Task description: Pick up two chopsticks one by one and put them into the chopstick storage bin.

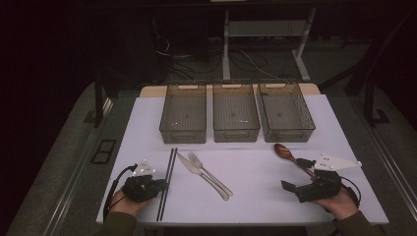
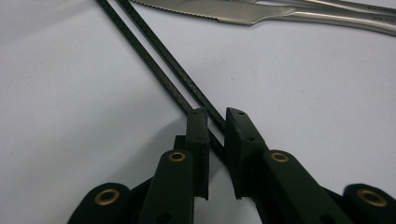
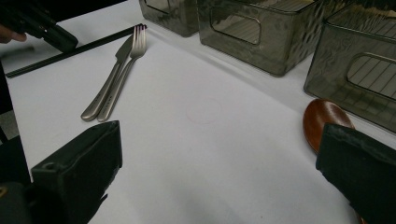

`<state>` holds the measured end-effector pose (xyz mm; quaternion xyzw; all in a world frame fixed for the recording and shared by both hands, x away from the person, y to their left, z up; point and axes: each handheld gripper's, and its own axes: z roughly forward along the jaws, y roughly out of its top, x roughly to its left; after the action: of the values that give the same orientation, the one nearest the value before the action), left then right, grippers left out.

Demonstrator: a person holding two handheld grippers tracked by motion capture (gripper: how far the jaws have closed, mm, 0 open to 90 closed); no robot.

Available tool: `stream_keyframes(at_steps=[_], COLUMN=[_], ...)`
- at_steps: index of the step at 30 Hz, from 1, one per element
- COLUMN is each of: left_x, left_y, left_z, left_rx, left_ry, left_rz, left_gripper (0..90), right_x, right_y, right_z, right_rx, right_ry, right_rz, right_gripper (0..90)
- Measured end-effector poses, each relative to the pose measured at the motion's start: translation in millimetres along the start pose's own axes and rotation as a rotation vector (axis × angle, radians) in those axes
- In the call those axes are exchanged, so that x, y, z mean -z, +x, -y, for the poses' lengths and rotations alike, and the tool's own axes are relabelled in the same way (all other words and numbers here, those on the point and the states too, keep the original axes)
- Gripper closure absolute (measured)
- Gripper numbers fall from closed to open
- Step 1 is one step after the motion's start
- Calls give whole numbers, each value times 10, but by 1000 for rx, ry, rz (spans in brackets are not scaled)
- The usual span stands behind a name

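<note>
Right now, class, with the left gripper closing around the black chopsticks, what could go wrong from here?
1. In the left gripper view, the left gripper seems to straddle only one of the two chopsticks; the other may stay behind.
2. The knife and fork lie close by; a swinging chopstick could knock them.
3. The grip sits near one end, so the chopstick may tilt.

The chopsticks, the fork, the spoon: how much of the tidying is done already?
Nothing looks put away yet: the three bins hold nothing. In hand: the left tool has its jaws around the chopsticks, which lie on the table. The right tool is open beside the wooden spoon, not gripping it. Left to do: lift the chopsticks, then deal with the spoon, the knife and the fork.
</note>
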<state>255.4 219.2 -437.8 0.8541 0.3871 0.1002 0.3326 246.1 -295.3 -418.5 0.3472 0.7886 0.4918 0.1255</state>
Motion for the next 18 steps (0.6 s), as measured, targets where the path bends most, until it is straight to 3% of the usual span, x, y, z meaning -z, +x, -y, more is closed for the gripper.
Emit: stream_keyframes(at_steps=[18], left_x=[80], left_y=[105], left_z=[30], left_rx=[-12], left_ry=[33], left_rz=[-50], left_gripper=[786], right_x=[3], right_y=[-2], right_z=[0], right_rx=[1], right_ry=[0], right_rz=[0], right_gripper=[7])
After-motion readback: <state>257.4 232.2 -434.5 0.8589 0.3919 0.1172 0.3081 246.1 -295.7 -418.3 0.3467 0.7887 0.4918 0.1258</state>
